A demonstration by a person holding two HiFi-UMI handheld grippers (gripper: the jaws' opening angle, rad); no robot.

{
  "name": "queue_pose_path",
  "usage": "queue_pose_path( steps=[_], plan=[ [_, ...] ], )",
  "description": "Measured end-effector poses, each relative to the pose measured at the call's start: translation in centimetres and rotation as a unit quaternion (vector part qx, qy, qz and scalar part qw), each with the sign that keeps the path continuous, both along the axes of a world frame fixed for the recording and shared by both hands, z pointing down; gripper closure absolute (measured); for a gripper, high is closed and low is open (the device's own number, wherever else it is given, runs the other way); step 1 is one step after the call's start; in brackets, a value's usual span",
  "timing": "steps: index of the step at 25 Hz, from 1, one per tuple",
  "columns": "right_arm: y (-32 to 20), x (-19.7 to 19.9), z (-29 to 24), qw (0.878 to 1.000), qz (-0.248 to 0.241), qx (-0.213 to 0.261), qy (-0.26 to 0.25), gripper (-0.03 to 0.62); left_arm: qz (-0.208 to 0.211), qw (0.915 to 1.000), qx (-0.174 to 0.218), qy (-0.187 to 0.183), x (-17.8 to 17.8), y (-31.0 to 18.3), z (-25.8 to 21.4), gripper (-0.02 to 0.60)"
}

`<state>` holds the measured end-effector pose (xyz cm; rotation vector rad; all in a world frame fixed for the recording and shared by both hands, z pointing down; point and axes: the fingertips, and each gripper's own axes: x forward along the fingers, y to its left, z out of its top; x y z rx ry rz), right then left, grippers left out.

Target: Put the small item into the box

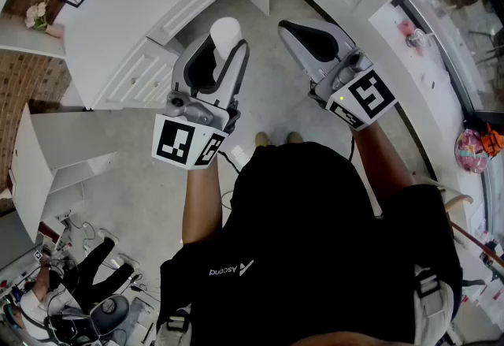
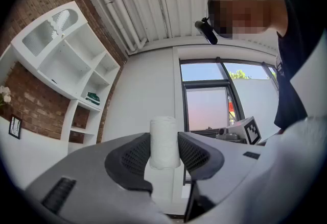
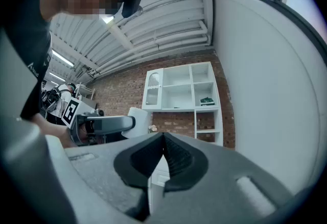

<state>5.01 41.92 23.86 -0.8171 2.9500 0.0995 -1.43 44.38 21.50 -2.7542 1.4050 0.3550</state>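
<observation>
Mock domestic room set inside an industrial hall.
White shelf unit [image 3: 181, 90] on brick wall [image 3: 120, 93], white drawer cabinet [image 1: 138, 72], ribbed metal ceiling [image 2: 153, 3] overhead.

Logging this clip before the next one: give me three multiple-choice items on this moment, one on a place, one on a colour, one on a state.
1. Where is the white roll?
A. Between the jaws of the left gripper
B. On a shelf
C. Between the other gripper's jaws

2. What colour is the shelf unit against the brick wall?
A. Black
B. White
C. Red

3. How do the jaws of the right gripper stand?
A. Wide apart
B. Closed on the roll
C. Together, with nothing between them

Answers: 1 A, the left gripper view shows both pads pressing on the roll's sides. 2 B, the right gripper view shows it white against red brick. 3 C, that view shows the pads meeting.
</observation>
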Motion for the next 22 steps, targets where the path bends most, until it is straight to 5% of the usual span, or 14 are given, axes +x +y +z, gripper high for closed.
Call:
queue_pose_path(
  steps=[22],
  plan=[
    [-2.6,-5.2,0.3,0.999,0.035,0.002,0.012,0.594,0.025,0.9995,0.016,0.012,-6.9,-2.9,-0.1,0.419]
  ],
)
